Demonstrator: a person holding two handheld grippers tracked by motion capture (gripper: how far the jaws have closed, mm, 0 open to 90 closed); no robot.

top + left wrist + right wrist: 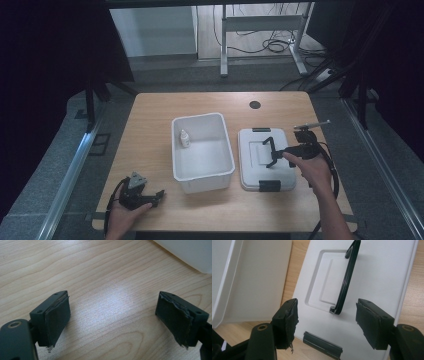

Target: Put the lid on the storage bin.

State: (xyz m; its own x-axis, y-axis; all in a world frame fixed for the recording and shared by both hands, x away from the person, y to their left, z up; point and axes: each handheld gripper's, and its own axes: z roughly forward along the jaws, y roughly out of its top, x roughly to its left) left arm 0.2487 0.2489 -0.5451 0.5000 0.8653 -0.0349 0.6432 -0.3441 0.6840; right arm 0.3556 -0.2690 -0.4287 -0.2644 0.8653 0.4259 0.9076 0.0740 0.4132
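At about seven o'clock on the table [150, 107], nearest the person, the left gripper [156, 196] rests low over bare wood, its jaws spread wide with nothing between them. At five o'clock the right gripper [270, 152] hovers over the white lid [250, 167], jaws wide open and holding nothing, straddling the lid's black handle [347, 282] without touching it; a black latch [322, 345] sits at the lid's near edge. Just beside the lid, at the table's centre, stands the open white bin [202, 177], with a small white bottle [184, 138] inside at its eleven o'clock corner.
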